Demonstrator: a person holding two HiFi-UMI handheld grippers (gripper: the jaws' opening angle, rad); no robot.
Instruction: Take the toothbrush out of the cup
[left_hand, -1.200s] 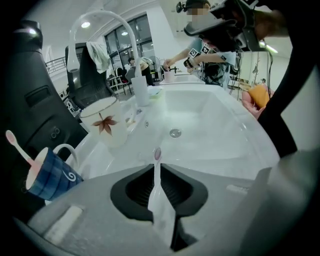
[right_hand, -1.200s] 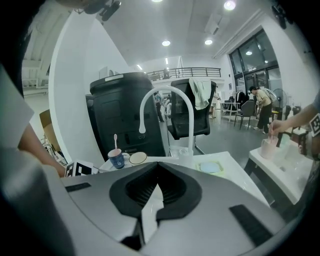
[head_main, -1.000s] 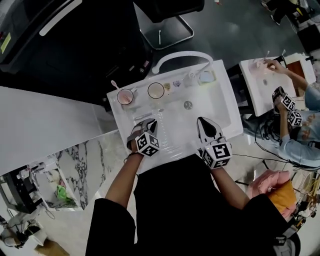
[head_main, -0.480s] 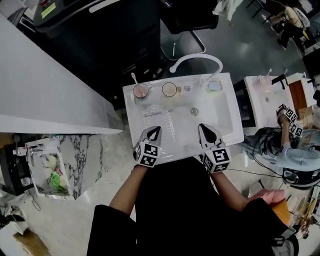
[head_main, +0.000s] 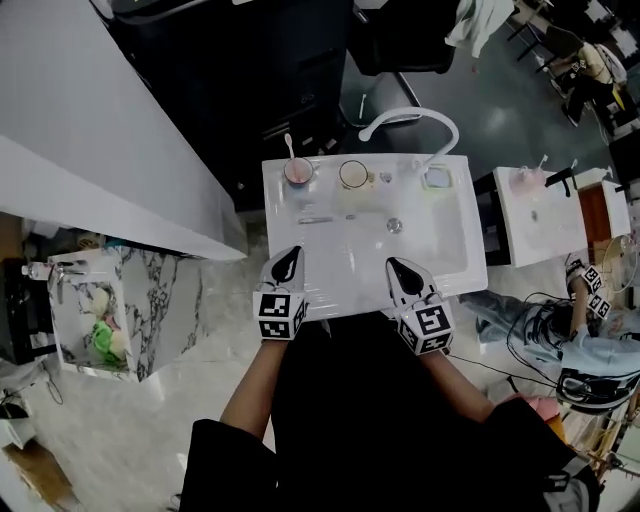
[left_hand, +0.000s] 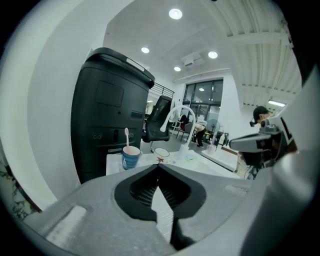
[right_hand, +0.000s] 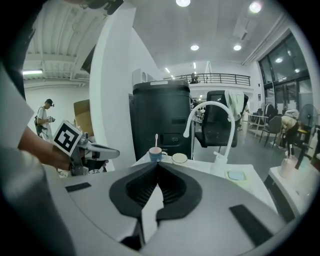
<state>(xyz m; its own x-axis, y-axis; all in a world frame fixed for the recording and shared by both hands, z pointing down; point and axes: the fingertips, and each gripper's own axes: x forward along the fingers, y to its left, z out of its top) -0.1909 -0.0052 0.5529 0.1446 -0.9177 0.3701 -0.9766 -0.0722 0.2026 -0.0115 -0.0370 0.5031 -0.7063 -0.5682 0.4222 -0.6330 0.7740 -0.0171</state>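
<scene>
Head view: both grippers sit at the near rim of the white sink (head_main: 440, 240), left gripper (head_main: 288, 258) at 7 o'clock of the basin and right gripper (head_main: 399, 272) at 5 o'clock. Both aim toward the far rim.

The cup (head_main: 298, 172) stands on the sink's far left corner. That's roughly 12 o'clock from the left gripper and 10 o'clock from the right one, well apart from both. The toothbrush (head_main: 290, 146) stands upright in it, pale handle poking out the top. A second cup (head_main: 352, 174) is just beside it at 3 o'clock, with the curved tap (head_main: 410, 111) further over.

Left gripper view: jaws pressed together, tips meeting, nothing between them. The cup shows blue here, at about 11 o'clock above the tips and far off.

Right gripper view: same story, jaws closed and empty, cup (right_hand: 155, 153) at 12 o'clock beyond the tips.

A small pale thing (head_main: 315, 218) lies flat on the sink between the cup and the left gripper. It's too small to identify, maybe a tube.

Progress: basically zero. Nothing is gripped and the toothbrush is untouched. Remaining steps:
- reach in
- open the jaws
- close on the handle above the cup rim
- lift straight up until clear

The left gripper looks better placed. The main risk I'd guess is tipping the cup on the pull.
</scene>
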